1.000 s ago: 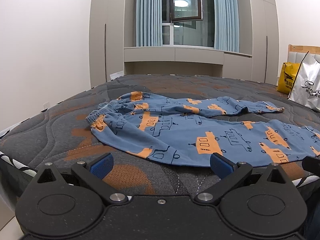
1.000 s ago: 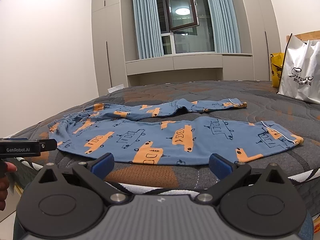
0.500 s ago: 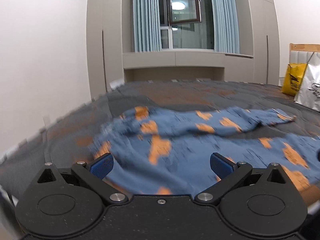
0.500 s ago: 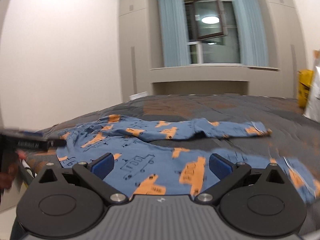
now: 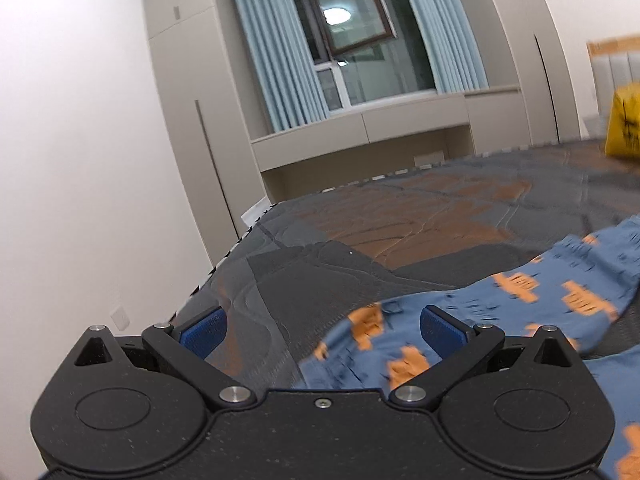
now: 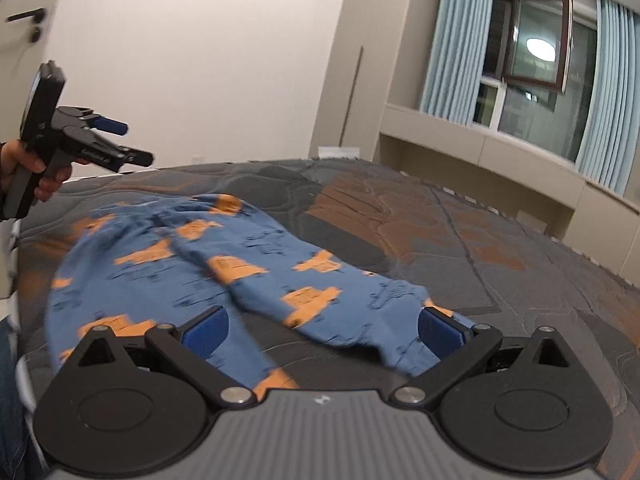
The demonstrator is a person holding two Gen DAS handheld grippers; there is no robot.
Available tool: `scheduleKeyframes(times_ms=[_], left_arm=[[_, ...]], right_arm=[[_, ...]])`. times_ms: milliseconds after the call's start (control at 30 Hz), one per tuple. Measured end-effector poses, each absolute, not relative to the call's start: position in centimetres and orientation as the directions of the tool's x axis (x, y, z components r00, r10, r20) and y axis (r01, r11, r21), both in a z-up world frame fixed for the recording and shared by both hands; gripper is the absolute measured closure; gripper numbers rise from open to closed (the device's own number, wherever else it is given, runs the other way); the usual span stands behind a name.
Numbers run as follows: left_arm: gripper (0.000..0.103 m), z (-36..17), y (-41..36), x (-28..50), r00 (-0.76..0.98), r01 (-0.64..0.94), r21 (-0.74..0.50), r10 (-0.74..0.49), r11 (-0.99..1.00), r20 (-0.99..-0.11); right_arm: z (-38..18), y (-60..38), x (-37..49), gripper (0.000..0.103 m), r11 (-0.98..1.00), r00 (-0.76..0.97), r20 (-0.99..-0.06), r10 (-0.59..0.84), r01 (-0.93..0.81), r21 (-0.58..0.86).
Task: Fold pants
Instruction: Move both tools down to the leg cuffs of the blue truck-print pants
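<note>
Blue cotton-like pants [image 6: 208, 264] printed with orange vehicles, lying unfolded on the grey-orange quilted mattress [image 6: 460, 232]. Now swinging in over the waistband end, views tilting: left gripper [image 5: 322, 330] and right gripper [image 6: 320, 330] both gaping, jaws released, holding nothing. Nearing a first grasp, probably.

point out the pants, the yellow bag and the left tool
pants [image 6: 256, 268]: right wrist view, on the blue cloth near the crotch.
yellow bag [image 5: 624, 124]: left wrist view, on its front face at the right edge.
left tool [image 6: 120, 140]: right wrist view, between its fingertips, held above the mattress.
</note>
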State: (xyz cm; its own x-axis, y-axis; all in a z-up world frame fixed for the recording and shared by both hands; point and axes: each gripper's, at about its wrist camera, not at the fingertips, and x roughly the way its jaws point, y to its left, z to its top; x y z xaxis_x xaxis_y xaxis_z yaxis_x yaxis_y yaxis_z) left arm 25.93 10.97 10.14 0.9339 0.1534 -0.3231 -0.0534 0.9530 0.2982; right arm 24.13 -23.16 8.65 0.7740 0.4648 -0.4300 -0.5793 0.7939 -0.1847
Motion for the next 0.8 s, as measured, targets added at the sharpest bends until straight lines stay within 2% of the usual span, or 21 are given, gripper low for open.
scheduleKeyframes(times_ms=[200,333,533,800], left_arm=[[0.000,8.6,12.0,32.7,0.908,0.007,0.349,0.141,0.937,-0.395],[0.000,7.2,12.8,36.9,0.878,0.071,0.305,0.085,0.950,-0.471],[0.000,5.7,14.1,41.1,0.852,0.134,0.275,0.031,0.952,-0.523],[0.000,4.0,15.9,43.4,0.810,0.235,0.252,-0.045,0.939,-0.585]], right_arm=[[9.4,-21.9,33.2,0.000,0.776,0.736,-0.494,0.463,-0.606,-0.175],[8.6,-19.9,38.8,0.000,0.733,0.699,-0.554,0.452,-0.645,-0.216],[7.3,-18.0,45.4,0.000,0.672,0.608,-0.627,0.488,-0.720,-0.175],[4.8,-17.2,50.3,0.000,0.658,0.563,-0.678,0.473,-0.737,-0.154]])
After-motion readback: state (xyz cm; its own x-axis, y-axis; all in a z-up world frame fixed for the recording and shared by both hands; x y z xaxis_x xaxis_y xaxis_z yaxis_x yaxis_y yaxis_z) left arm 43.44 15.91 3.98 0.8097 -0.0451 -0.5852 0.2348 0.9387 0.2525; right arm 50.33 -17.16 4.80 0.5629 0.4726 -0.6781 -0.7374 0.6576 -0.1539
